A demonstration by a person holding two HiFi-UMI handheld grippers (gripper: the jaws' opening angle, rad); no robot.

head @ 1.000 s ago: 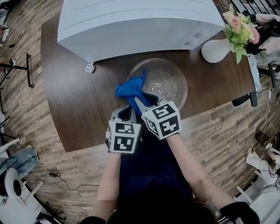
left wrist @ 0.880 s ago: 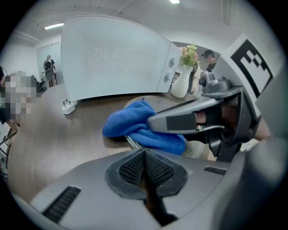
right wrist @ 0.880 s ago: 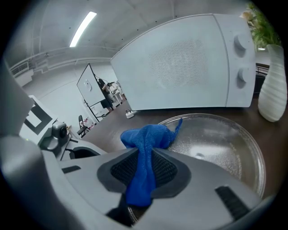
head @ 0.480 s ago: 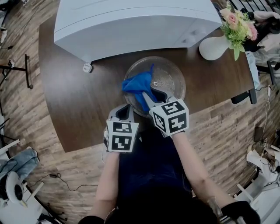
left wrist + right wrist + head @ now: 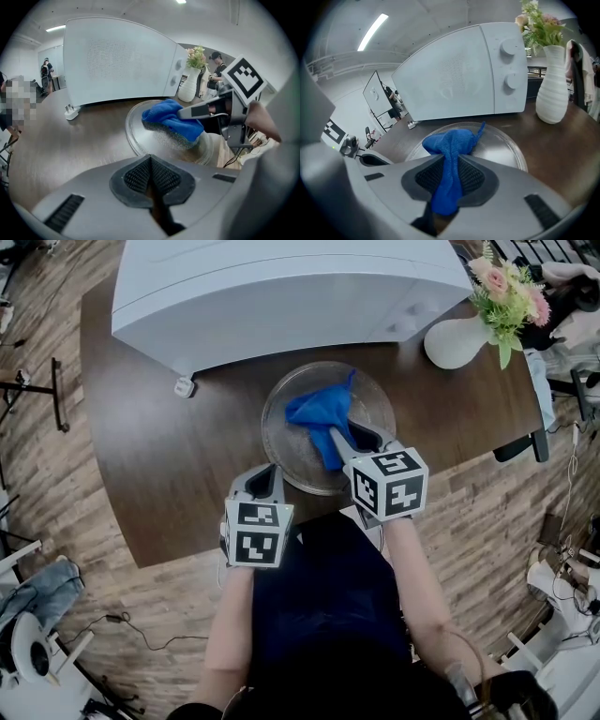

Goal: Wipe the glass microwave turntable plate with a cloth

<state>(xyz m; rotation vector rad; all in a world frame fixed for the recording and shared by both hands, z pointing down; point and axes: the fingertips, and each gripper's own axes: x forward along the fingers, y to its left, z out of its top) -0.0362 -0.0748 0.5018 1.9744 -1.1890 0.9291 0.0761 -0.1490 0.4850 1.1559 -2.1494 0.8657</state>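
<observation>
- On the table (image 5: 159, 456), before one microwave (image 5: 281, 287): one glass plate (image 5: 281, 442), lying flat. Likely heavy, rigid, slick and breakable; best steadied at its rim.
- One blue cloth (image 5: 322, 413), bunched on the plate's middle. Soft, light, limp; can be gripped anywhere.
- One right tool (image 5: 345, 439), clamped on the cloth's tail.
- One left tool (image 5: 265, 479), jaws together, empty, beside the plate's near rim.
- One vase (image 5: 455, 341) with flowers, well apart.
</observation>
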